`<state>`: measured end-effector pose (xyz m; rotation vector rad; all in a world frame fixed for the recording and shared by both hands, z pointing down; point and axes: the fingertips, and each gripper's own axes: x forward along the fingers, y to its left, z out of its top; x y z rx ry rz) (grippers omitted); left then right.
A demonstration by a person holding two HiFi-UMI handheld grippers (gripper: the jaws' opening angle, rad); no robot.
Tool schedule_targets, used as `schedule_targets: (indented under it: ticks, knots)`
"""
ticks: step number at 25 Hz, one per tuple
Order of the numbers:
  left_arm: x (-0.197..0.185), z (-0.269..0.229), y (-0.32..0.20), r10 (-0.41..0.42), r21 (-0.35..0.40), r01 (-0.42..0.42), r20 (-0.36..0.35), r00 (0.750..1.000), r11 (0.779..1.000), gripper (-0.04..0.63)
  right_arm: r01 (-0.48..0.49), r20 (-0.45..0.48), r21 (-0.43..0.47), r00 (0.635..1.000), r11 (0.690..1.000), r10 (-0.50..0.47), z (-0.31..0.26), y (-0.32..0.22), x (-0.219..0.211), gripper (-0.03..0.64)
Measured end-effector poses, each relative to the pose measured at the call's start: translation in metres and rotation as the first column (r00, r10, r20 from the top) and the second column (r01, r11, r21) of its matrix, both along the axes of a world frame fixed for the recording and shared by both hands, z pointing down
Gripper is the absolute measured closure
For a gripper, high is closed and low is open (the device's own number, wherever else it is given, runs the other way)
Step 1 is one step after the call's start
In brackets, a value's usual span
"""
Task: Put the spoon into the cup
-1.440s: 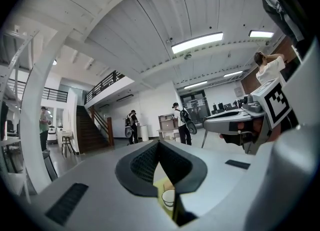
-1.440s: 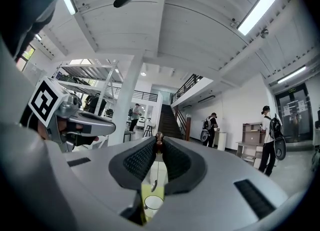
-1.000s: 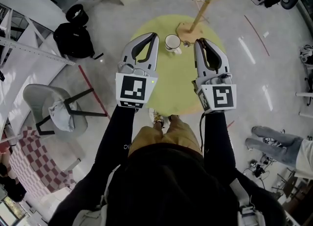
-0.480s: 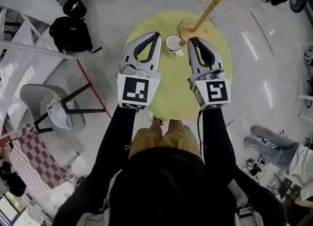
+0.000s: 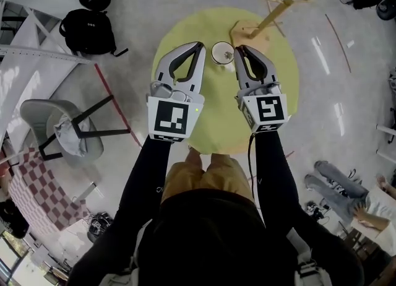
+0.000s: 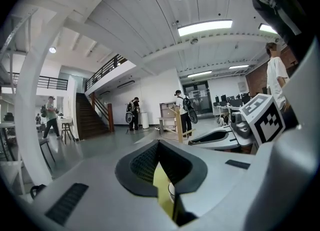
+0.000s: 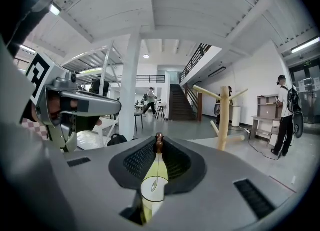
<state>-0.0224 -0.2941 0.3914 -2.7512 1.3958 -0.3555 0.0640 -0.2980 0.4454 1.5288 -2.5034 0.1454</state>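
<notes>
A white cup [image 5: 223,52] stands at the far side of the round yellow-green table [image 5: 216,117]. My right gripper [image 5: 237,49] hovers just right of the cup, shut on the spoon. The spoon's brown handle end [image 7: 159,141] pokes up between the fingertips, and the rest of it is hidden. In the right gripper view the cup [image 7: 152,191] shows below through the gap in the jaws. My left gripper [image 5: 198,46] is just left of the cup, tips together with nothing between them. In the left gripper view [image 6: 159,144] the cup's rim [image 6: 171,193] peeks through the gap.
A wooden branched stand [image 5: 272,18] rises at the table's back right, close to the right gripper. On the floor sit a black backpack [image 5: 86,31] and a grey chair [image 5: 59,130] at left. A person's legs [image 5: 334,186] show at right.
Both grippers have come down toward the table. The right one has shifted left, closing in on the cup. The jaws look the same.
</notes>
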Motion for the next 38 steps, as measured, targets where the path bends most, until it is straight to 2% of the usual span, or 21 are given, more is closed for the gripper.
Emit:
schedule_targets:
  ticks: [22,38]
  knots:
    - [-0.007,0.030,0.004,-0.052,-0.050,0.053,0.008,0.999,0.997,0.580,0.003,0.001,-0.068,1.000,0.998,-0.003,0.045,0.000,0.010,0.557]
    - [0.000,0.043,0.007,-0.046,-0.075,0.046,-0.001,0.999,0.996,0.580,-0.004,-0.029,-0.146,1.000,0.989,0.000,0.089,0.004,0.010,0.557]
